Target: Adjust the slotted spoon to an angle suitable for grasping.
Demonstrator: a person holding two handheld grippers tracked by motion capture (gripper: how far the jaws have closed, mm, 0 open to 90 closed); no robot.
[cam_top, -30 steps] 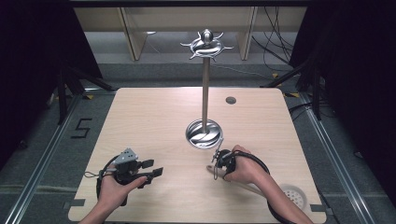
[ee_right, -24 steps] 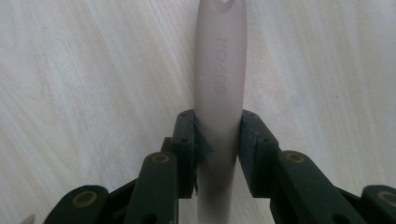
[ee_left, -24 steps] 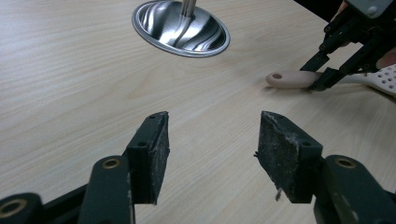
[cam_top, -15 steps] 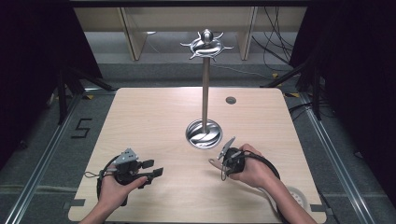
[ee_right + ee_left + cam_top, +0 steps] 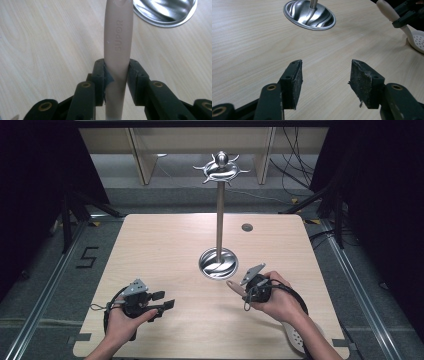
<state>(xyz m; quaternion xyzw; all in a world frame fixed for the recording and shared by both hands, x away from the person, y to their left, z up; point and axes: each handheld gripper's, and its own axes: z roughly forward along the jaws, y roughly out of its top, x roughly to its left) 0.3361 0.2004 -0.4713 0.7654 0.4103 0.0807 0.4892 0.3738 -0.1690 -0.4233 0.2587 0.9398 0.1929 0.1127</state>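
Note:
A tall metal stand [image 5: 219, 215] with a ring of hooks [image 5: 221, 167] on top rises from a shiny round base [image 5: 218, 264] at mid-table. My right gripper [image 5: 252, 287] sits just right of the base, shut on the beige handle [image 5: 118, 37] of a slotted spoon. The handle tip [image 5: 234, 286] points left, and the spoon's white perforated head [image 5: 295, 337] lies behind the wrist near the table's front edge. My left gripper [image 5: 162, 302] hovers low at the front left, open with nothing between its pads [image 5: 325, 80]. The left gripper view also takes in the base [image 5: 309, 15] and the spoon head [image 5: 417, 42].
A small dark round hole [image 5: 247, 227] marks the light wooden table [image 5: 160, 250] behind the stand. Dark curtains and metal floor rails flank the table. Shelving stands beyond its far edge.
My right gripper has shifted a little to the right, away from the base, and turned with the spoon, so the handle tip now sticks out to the left. The left gripper has not moved.

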